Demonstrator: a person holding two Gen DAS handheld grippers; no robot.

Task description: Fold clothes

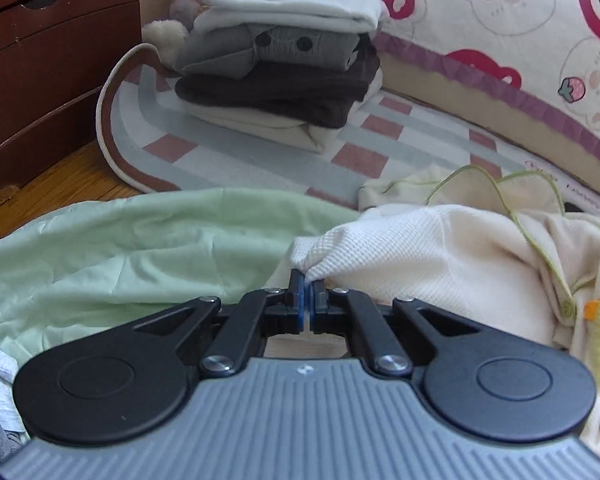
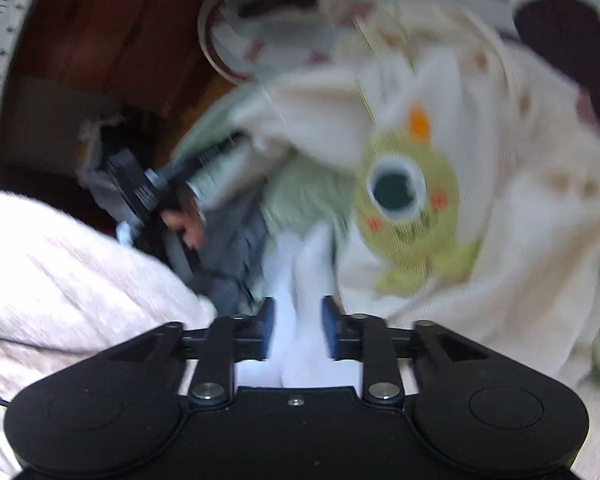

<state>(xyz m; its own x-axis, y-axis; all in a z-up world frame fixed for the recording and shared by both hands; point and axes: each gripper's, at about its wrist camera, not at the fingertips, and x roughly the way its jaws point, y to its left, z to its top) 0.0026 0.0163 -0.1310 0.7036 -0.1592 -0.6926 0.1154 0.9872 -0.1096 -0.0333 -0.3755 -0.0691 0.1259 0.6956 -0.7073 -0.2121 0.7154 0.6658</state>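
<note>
A: Start close in. What has the left gripper (image 1: 309,280) got?

B: Its jaws are pinched tight on a corner of the cream waffle-knit garment (image 1: 420,256). The fold of cloth sits right at the blue pads, and the rest of the garment trails off to the right and slightly away from the fingers.

A: And the right gripper (image 2: 298,320)?

B: Its jaws stand about half apart, with bright white cloth (image 2: 300,280) lying between them. The picture is blurred, so I cannot tell whether the pads press on it or merely flank it.

A: Which way does the garment lie from there?

B: Ahead and to the right of the right gripper, with the green frog patch (image 2: 408,200) facing up. Its long axis seems to run from the left gripper's pinched corner across towards the right hand's side, so I judge the right hand nearer the free edge it would need for a fold.

A: What is underneath?

B: A pale green sheet (image 1: 132,248), crumpled, directly under and to the left of the garment.

A: Further off?

B: A checked mat (image 1: 236,160), and on it a stack of folded clothes (image 1: 284,60), well apart from both grippers. Behind that, a bear-print cushion (image 1: 500,20).

A: Any writing to read?

B: A line of tiny print along the cushion's lower edge, too small to make out. No brand shows.
</note>
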